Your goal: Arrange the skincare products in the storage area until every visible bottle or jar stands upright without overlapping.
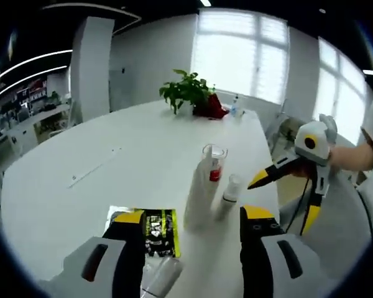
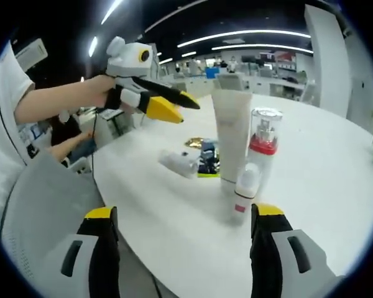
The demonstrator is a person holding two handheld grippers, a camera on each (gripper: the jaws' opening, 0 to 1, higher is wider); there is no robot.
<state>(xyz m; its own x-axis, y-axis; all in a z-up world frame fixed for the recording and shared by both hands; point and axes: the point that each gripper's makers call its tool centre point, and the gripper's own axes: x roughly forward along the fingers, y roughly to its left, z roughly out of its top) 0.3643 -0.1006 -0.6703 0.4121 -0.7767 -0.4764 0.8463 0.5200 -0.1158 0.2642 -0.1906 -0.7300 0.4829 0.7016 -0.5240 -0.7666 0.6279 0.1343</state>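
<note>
Bottles: tall tube (image 2: 231, 133), clear-capped bottle (image 2: 263, 146), small bottle (image 2: 244, 189) upright, clustered centre frame, close together. Small tube (image 2: 179, 162) lies flat beside sachet (image 2: 207, 158), left of centre, likely next to stand up. Left gripper (image 1: 189, 248) jaws apart, empty, over it. Right gripper (image 2: 183, 248) jaws apart, empty.

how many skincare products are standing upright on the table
3: a tall white tube, a clear bottle with a red collar beside it, and a small white bottle in front of them. A fourth white bottle lies on its side by the sachet.
</note>
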